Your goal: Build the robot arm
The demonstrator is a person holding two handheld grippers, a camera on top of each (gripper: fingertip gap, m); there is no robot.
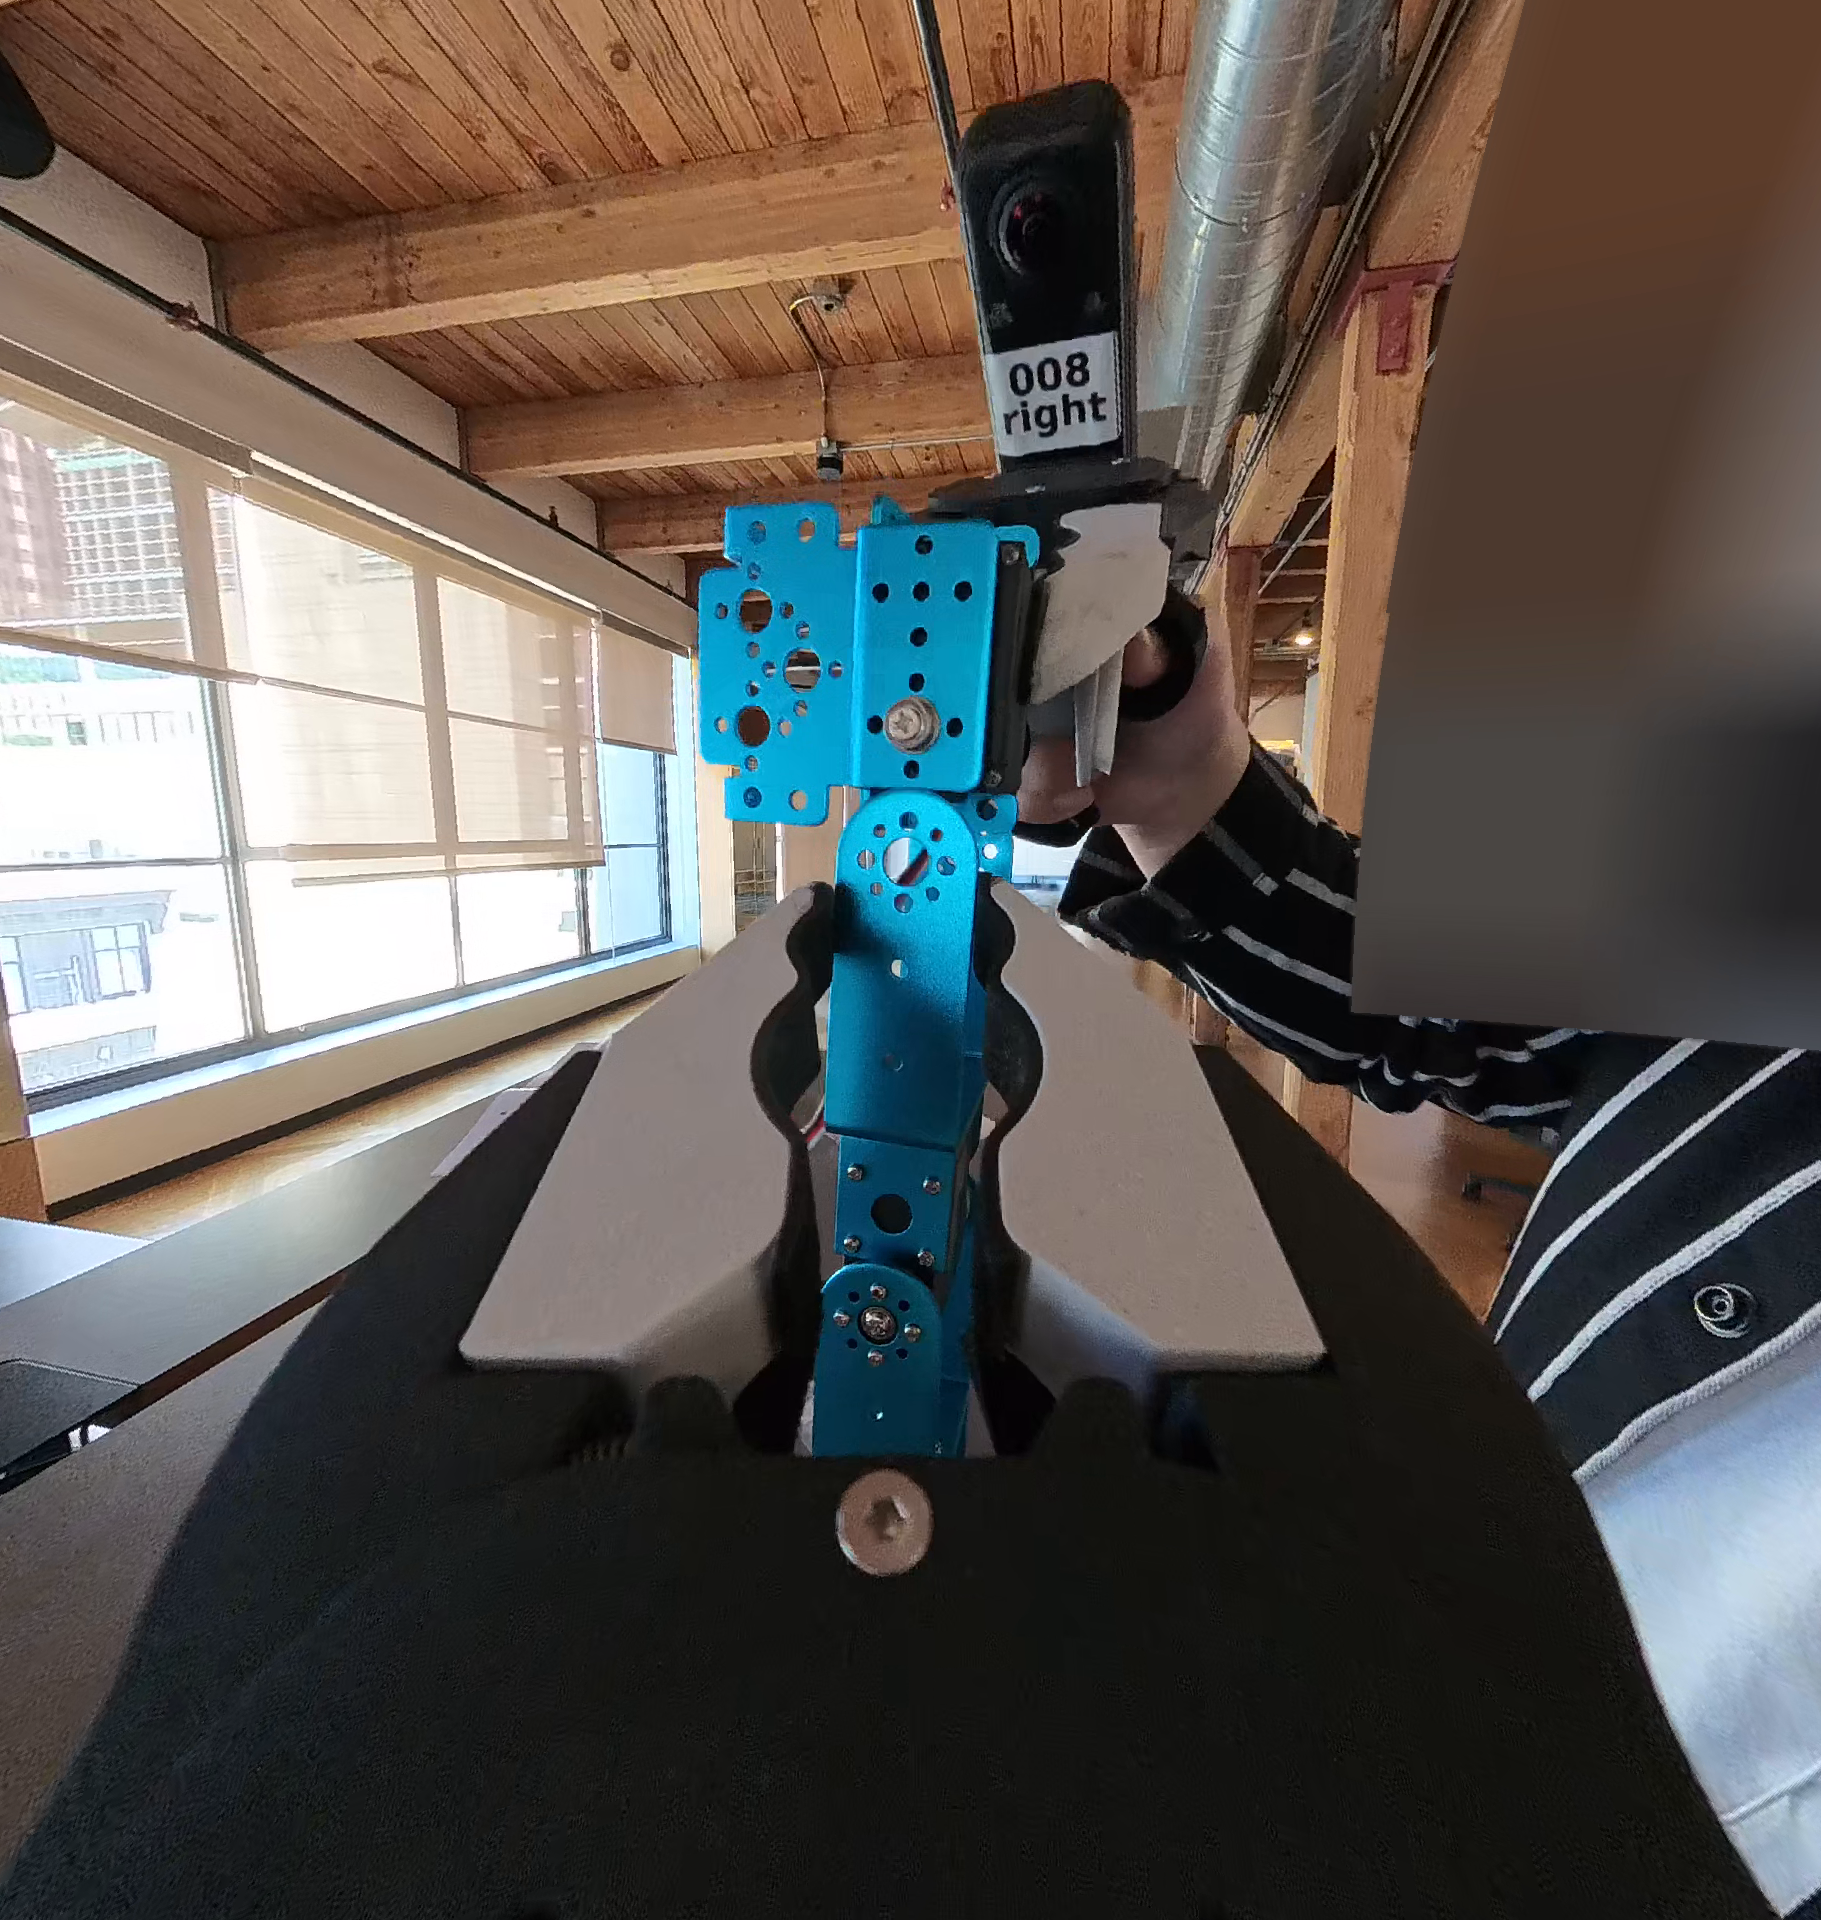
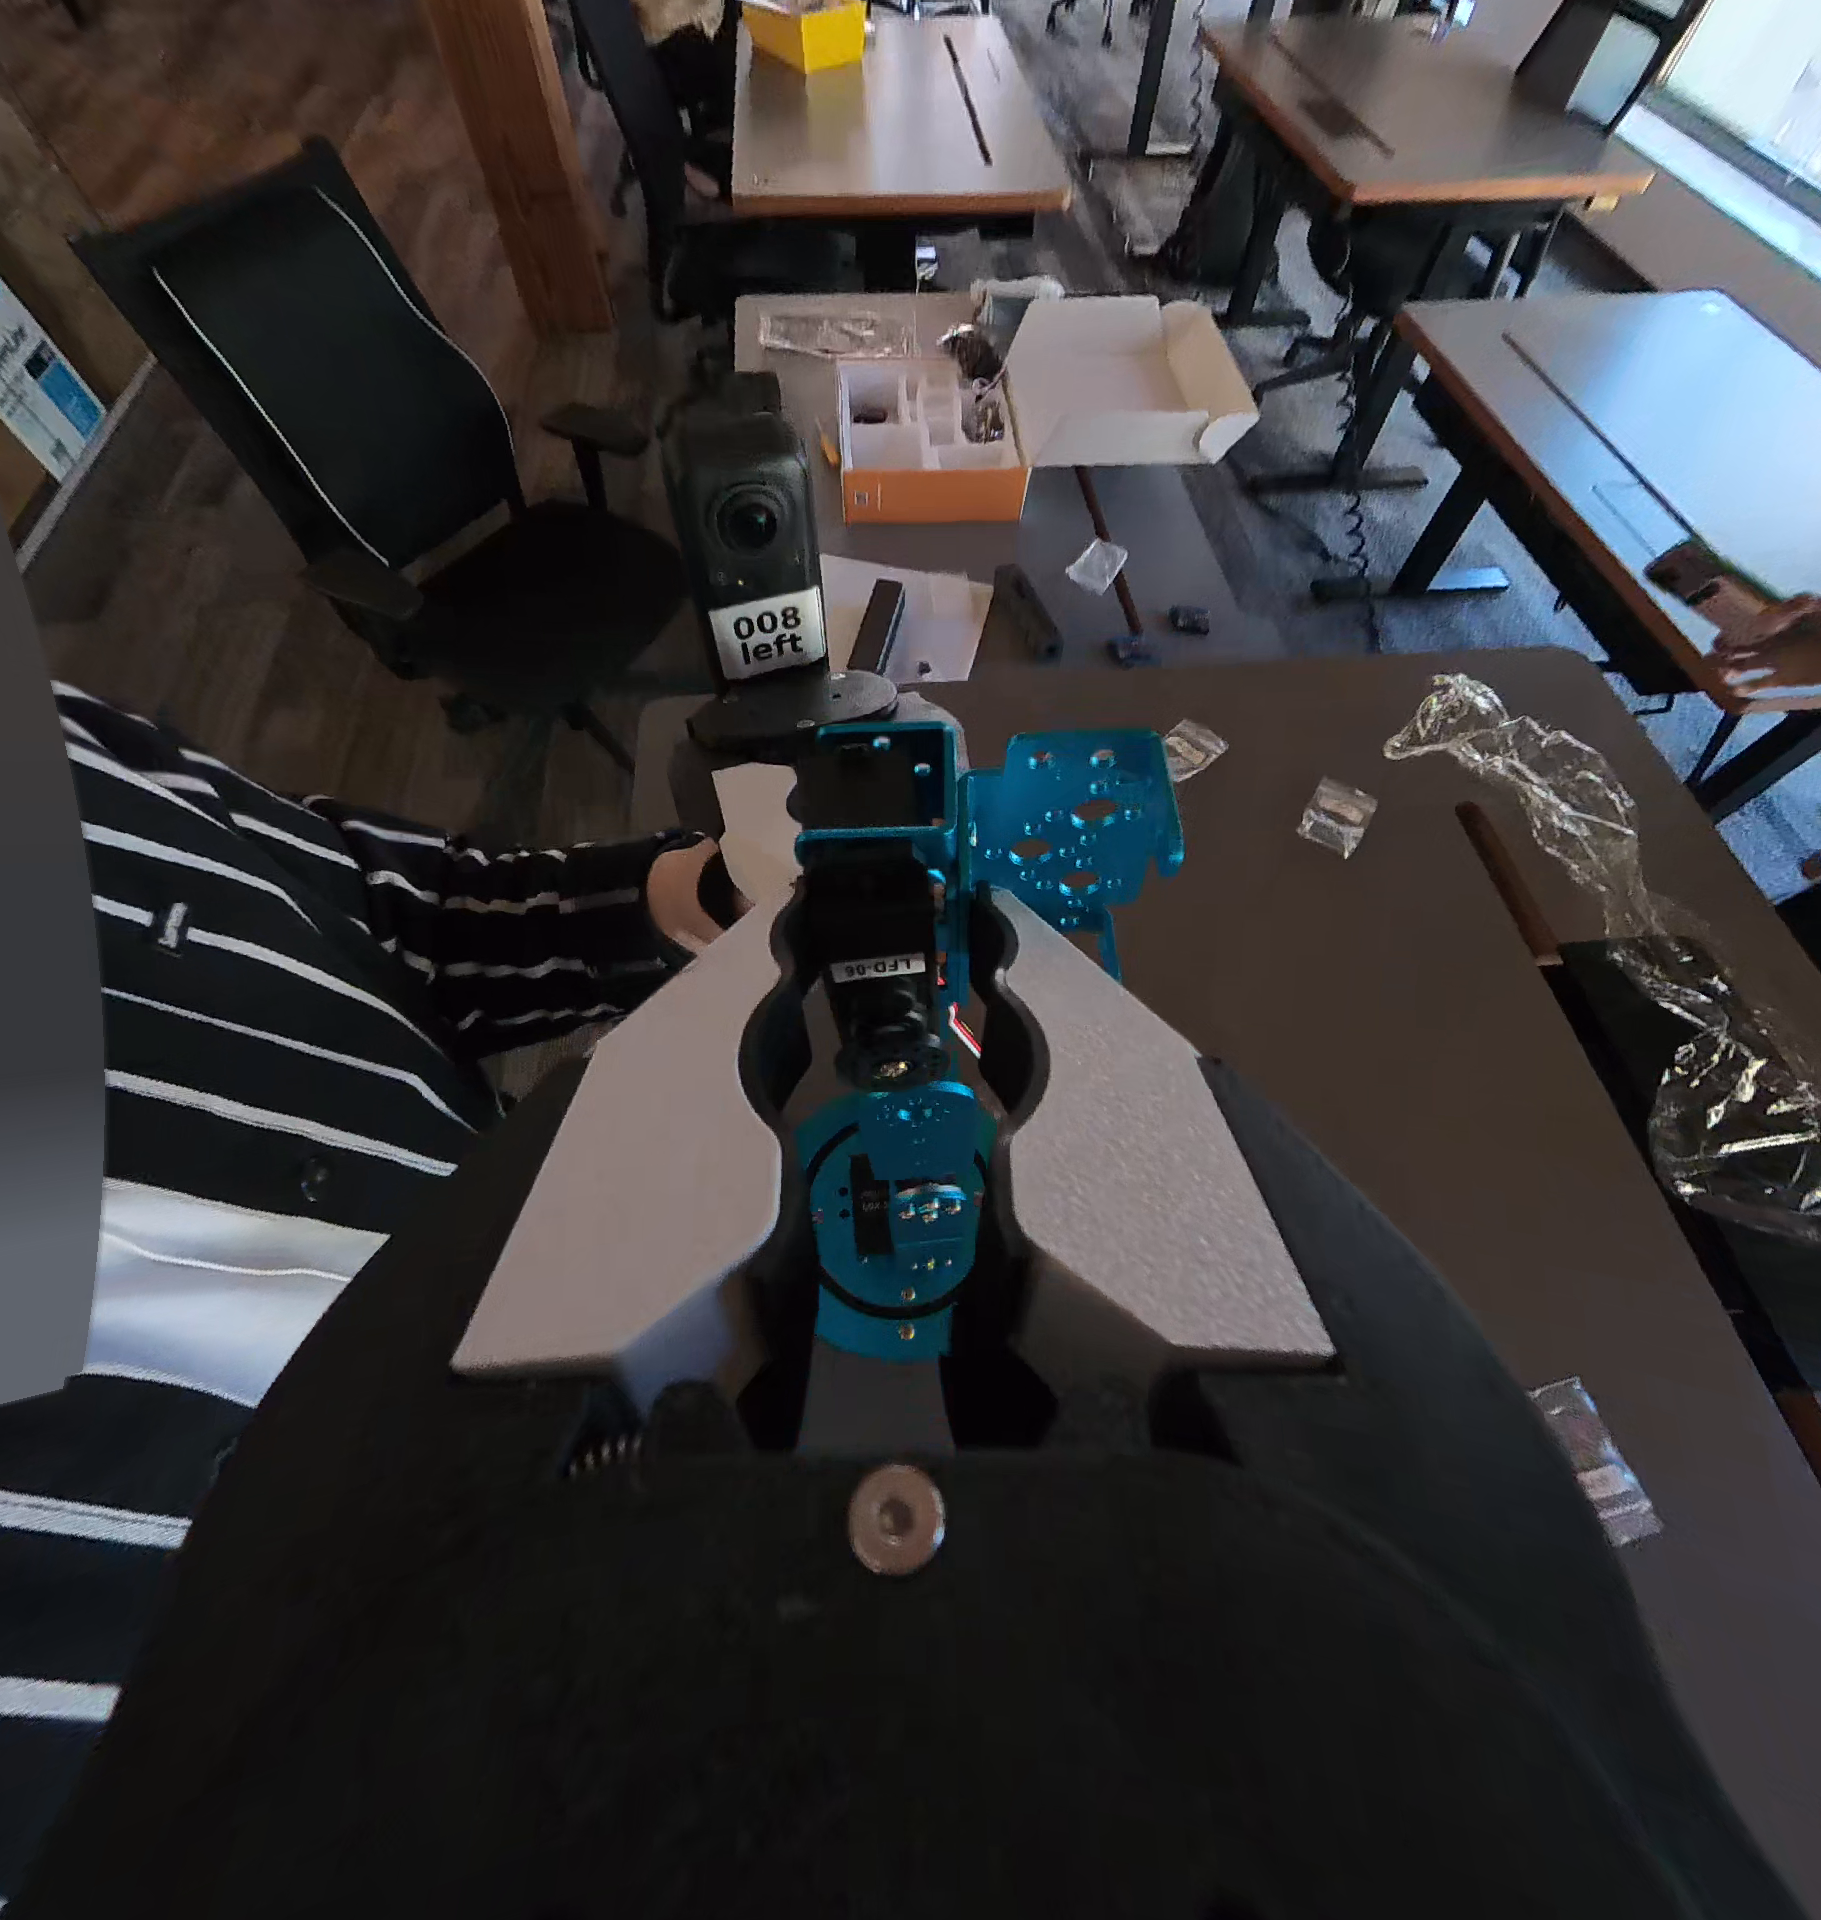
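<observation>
A blue metal bracket assembly (image 1: 901,1018) with screws, round joints and a perforated plate (image 1: 771,665) is held up in the air between both grippers. My left gripper (image 1: 901,904) is shut on its long lower link. My right gripper (image 1: 1041,665) comes in from the upper right and grips the black servo at the assembly's upper block. In the right wrist view my right gripper (image 2: 890,914) is shut on that black servo (image 2: 870,935). The perforated plate (image 2: 1072,821) sticks out beyond it, and a round blue base (image 2: 885,1247) lies between the fingers. The left gripper (image 2: 781,821) holds the far end.
Below is a dark table (image 2: 1353,1039) with crumpled plastic wrap (image 2: 1571,821) and small clear bags (image 2: 1337,816). Farther off are an open orange-and-white box (image 2: 937,436), a black office chair (image 2: 366,416) and more desks. A person's hand holds a phone (image 2: 1779,634) at right. My left and right fingertips are right by each other.
</observation>
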